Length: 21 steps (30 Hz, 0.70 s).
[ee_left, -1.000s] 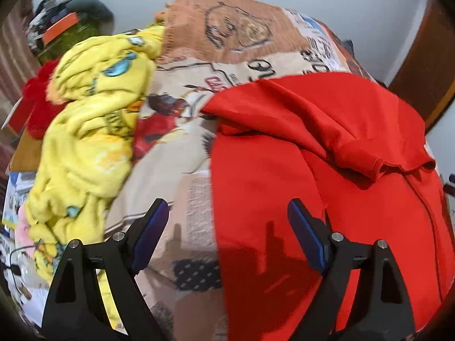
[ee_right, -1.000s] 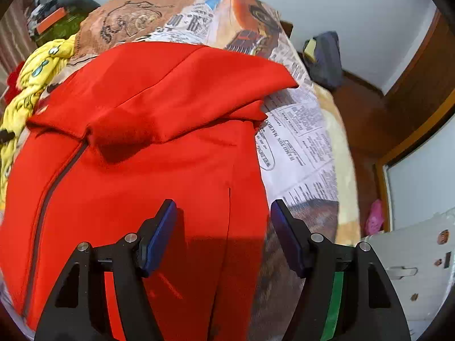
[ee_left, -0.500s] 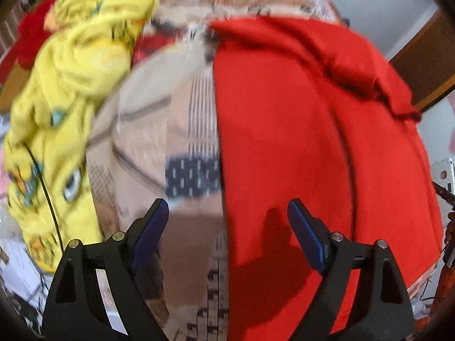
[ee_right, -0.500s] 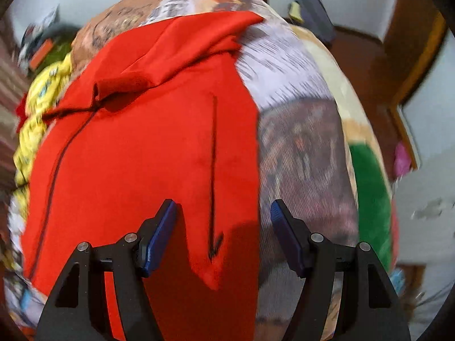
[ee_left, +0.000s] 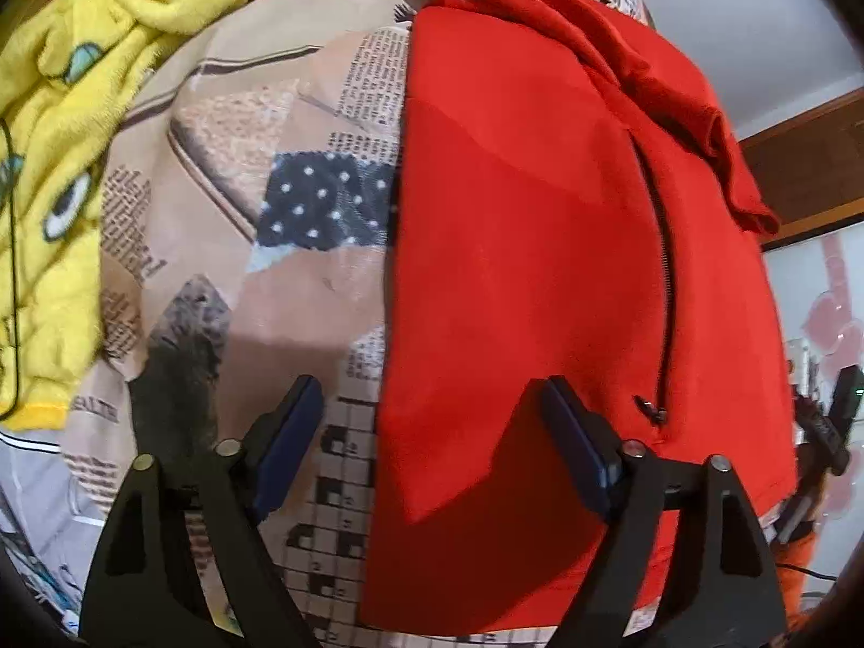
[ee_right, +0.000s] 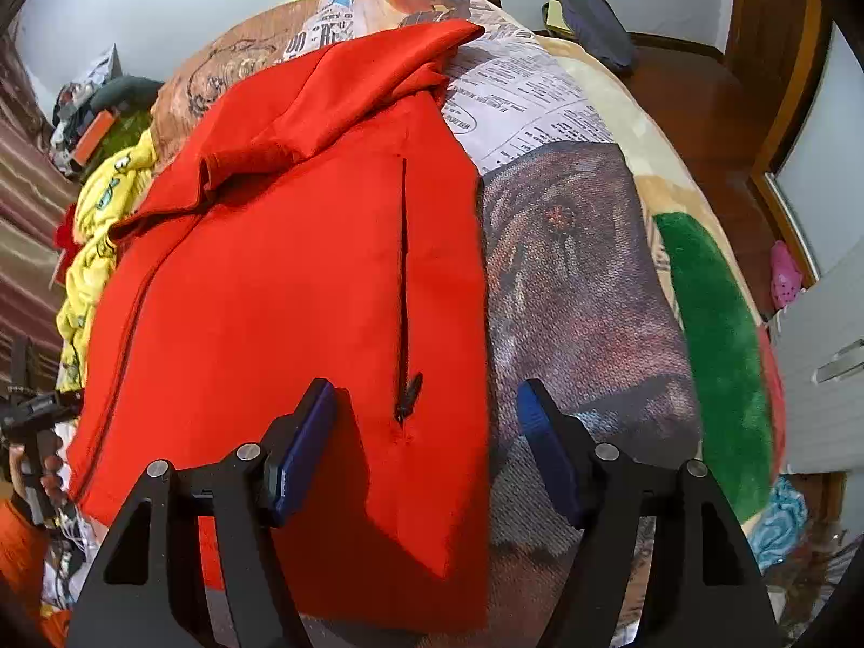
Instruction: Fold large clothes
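Note:
A red zip-up jacket [ee_left: 529,248] lies flat on a bed, sleeves folded in, hood or collar bunched at the far end. It also shows in the right wrist view [ee_right: 302,281]. My left gripper [ee_left: 432,432] is open and empty, hovering over the jacket's left edge near the hem. My right gripper [ee_right: 426,432] is open and empty, over the jacket's right edge near the hem, above a black pocket zipper [ee_right: 404,291].
The bed carries a newspaper-print blanket [ee_left: 259,248]. A yellow cartoon blanket [ee_left: 65,124] lies bunched at the left. A green patch [ee_right: 718,367] marks the bed's right edge, with wooden floor [ee_right: 696,102] and a white cabinet [ee_right: 826,367] beyond.
Both grippers have drawn back from the collar end toward the jacket's hem. The jacket has stayed flat. Both grippers stay open.

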Available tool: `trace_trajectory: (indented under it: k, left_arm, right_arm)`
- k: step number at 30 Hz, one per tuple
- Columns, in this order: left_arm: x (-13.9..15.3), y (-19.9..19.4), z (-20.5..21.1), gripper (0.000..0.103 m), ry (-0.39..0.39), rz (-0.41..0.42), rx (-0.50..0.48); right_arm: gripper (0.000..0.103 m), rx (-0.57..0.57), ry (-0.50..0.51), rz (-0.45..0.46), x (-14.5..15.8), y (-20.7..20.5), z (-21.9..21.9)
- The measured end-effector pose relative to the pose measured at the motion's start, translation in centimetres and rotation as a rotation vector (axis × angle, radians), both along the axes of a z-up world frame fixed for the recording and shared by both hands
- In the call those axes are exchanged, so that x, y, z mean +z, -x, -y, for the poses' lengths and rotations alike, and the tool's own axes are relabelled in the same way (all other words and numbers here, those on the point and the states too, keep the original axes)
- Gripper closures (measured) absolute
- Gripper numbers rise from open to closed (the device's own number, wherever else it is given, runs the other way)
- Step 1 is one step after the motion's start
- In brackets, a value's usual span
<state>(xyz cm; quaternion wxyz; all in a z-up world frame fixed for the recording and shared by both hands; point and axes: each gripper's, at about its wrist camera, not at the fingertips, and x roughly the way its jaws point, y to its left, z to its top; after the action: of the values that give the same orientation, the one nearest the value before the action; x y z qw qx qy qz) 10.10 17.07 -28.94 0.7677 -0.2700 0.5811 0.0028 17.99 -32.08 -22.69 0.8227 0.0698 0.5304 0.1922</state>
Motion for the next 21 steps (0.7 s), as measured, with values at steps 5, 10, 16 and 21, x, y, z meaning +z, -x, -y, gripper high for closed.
trace_trajectory:
  k: [5,10,16,21]
  left_arm:
    - [0.5,-0.1,0.9,0.068,0.108,0.034,-0.019]
    - [2.8,-1.3,2.6,0.099,0.032,0.076,-0.084]
    - [8.5,-3.4,3.3,0.1,-0.097,0.224,-0.119]
    - [12.6,-4.8,2.3,0.1,-0.151,0.335,-0.111]
  right_arm:
    - [0.062,0.017,-0.043,0.02,0.2,-0.1,-1.4]
    - [0.088,0.076,-0.078,0.025,1.0,-0.5,-2.8]
    - [0.09,0.137,-0.041,0.128,3.4,-0.9,-3.7]
    - [0.09,0.141,-0.084,0.198,5.9,-2.2,-3.5]
